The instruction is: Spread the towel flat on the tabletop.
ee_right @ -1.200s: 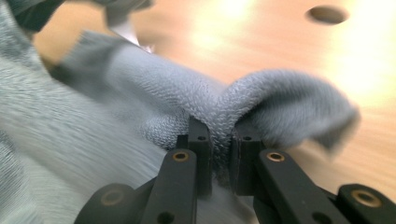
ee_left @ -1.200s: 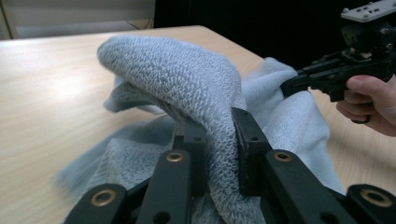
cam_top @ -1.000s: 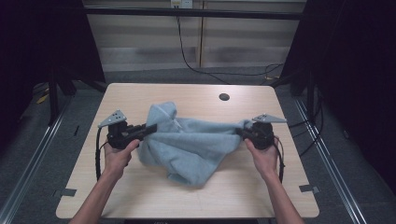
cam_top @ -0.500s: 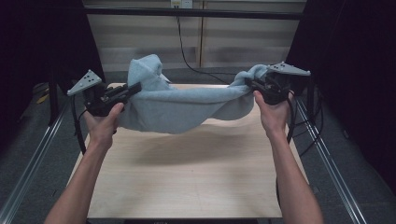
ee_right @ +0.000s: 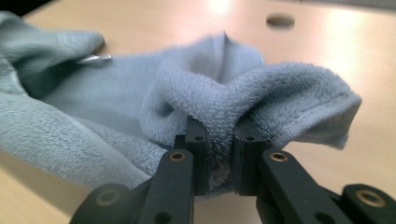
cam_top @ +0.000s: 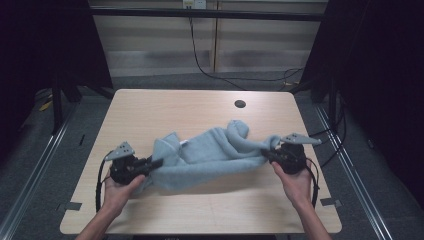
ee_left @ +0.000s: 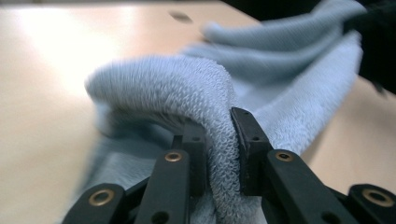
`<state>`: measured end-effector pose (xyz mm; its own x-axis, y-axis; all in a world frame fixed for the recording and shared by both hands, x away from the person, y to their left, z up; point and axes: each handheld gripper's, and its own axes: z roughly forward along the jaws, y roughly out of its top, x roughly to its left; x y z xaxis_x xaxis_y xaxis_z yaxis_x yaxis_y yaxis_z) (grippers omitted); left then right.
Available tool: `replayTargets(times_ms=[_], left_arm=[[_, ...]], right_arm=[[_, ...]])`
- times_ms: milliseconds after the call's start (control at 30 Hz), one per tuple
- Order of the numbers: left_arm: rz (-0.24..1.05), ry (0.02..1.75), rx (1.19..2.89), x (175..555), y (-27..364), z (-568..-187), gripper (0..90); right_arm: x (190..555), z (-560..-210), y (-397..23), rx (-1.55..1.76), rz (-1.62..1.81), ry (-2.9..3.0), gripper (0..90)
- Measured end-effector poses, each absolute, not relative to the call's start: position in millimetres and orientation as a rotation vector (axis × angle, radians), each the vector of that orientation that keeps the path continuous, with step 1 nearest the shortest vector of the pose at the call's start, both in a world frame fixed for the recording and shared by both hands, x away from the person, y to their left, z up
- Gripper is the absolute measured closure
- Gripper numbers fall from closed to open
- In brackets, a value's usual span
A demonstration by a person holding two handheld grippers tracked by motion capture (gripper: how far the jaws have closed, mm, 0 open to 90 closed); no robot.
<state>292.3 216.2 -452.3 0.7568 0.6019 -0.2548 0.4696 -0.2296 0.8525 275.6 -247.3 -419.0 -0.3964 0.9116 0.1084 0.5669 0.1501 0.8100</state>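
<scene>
In the high view, a light blue towel (cam_top: 205,157) is seen stretched across the middle of the counter (cam_top: 150,110), nearer its front edge, sagging onto the wood. One end is clamped in the left tongs (cam_top: 156,162), the other in the right tongs (cam_top: 266,155); both pairs have just been easing slightly, with cloth between them. A round hole (cam_top: 240,104) is noted near the back edge, well apart from the towel, and cables (cam_top: 200,55) are seen on the floor behind.

In the left gripper view, a fold of towel (ee_left: 187,88) is pinched between the jaws, with bare counter (ee_left: 42,70) beside it.

In the right gripper view, a bunched corner of towel (ee_right: 261,98) is gripped, with the hole (ee_right: 280,20) far behind it.
</scene>
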Motion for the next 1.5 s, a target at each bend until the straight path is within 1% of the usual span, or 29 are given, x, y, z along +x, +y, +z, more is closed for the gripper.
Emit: replayTargets(times_ms=[67, 100, 133, 200, 267, 400, 467, 500, 533, 567, 600, 633, 667, 700, 767, 833, 933, 967, 1000, 1033, 1067, 1100, 1133, 1167, 1267, 1333, 1400, 1467, 1500], left_arm=[[0.130, 0.793, 1.894, 282, 216, -452, 71.5], [0.118, 0.782, 1.896, 276, 216, -451, 71.5], [0.105, 0.771, 1.904, 272, 214, -451, 68.9], [0.115, 0.734, 1.910, 266, 212, -446, 63.7], [0.118, 0.710, 1.881, 269, 210, -436, 60.3], [0.124, 0.696, 1.849, 281, 205, -423, 57.7], [0.134, 0.680, 1.856, 296, 196, -420, 58.2], [0.148, 0.685, 1.862, 304, 191, -421, 62.0], [0.134, 0.688, 1.874, 312, 187, -423, 62.0], [0.143, 0.711, 1.880, 323, 181, -429, 63.2], [0.157, 0.738, 1.896, 332, 176, -435, 67.3], [0.142, 0.753, 1.956, 347, 167, -448, 68.9], [0.142, 0.753, 1.956, 347, 167, -448, 69.6], [0.158, 0.778, 2.006, 354, 162, -458, 69.6], [0.108, 0.817, 2.067, 360, 156, -474, 69.5], [0.138, 0.832, 2.137, 357, 156, -487, 69.7], [0.144, 0.836, 2.187, 350, 165, -493, 70.3], [0.159, 0.833, 2.201, 346, 169, -492, 70.3], [0.174, 0.825, 2.205, 339, 177, -493, 70.3], [0.174, 0.825, 2.205, 339, 177, -493, 70.3], [0.175, 0.836, 2.200, 334, 183, -492, 70.3], [0.173, 0.857, 2.180, 331, 189, -493, 70.3], [0.163, 0.878, 2.161, 328, 196, -494, 70.3], [0.151, 0.898, 2.141, 324, 202, -494, 70.2], [0.169, 0.924, 2.126, 316, 211, -494, 69.8], [0.177, 0.946, 2.115, 312, 216, -494, 69.7], [0.168, 0.949, 2.108, 311, 219, -494, 68.0], [0.169, 0.957, 2.095, 310, 221, -494, 66.9], [0.169, 0.961, 2.090, 310, 222, -494, 66.2]], right_arm=[[258, -434, -251, 1.443, 1.067, 2.065, 75.7], [258, -434, -251, 1.443, 1.067, 2.065, 75.7], [253, -438, -252, 1.439, 1.059, 2.076, 74.7], [241, -444, -255, 1.465, 1.048, 2.085, 68.2], [228, -444, -262, 1.482, 1.066, 2.055, 60.9], [219, -433, -269, 1.477, 1.102, 1.993, 56.8], [218, -430, -270, 1.461, 1.113, 1.975, 56.9], [222, -423, -273, 1.427, 1.180, 1.937, 59.7], [222, -423, -273, 1.427, 1.180, 1.937, 59.7], [224, -422, -274, 1.423, 1.190, 1.929, 59.9], [230, -420, -275, 1.423, 1.202, 1.918, 61.9], [244, -422, -277, 1.406, 1.211, 1.934, 65.8], [244, -422, -277, 1.406, 1.211, 1.934, 65.8], [250, -424, -276, 1.410, 1.192, 1.944, 67.7], [269, -435, -276, 1.421, 1.123, 1.985, 70.6], [287, -452, -277, 1.468, 1.094, 2.004, 73.1], [293, -462, -279, 1.482, 1.065, 2.030, 72.4], [294, -465, -279, 1.482, 1.044, 2.042, 70.7], [294, -471, -281, 1.485, 1.008, 2.066, 65.1], [294, -471, -281, 1.485, 1.008, 2.066, 65.1], [294, -474, -282, 1.487, 1.012, 2.073, 62.3], [292, -482, -283, 1.499, 1.021, 2.085, 56.8], [292, -482, -283, 1.499, 1.021, 2.085, 56.8], [292, -485, -282, 1.497, 0.987, 2.101, 54.4], [292, -493, -278, 1.495, 0.928, 2.123, 49.8], [292, -495, -277, 1.491, 0.908, 2.128, 50.0], [288, -500, -275, 1.445, 0.831, 2.140, 54.0], [287, -499, -276, 1.450, 0.814, 2.133, 55.1], [286, -499, -278, 1.452, 0.785, 2.109, 61.2]])
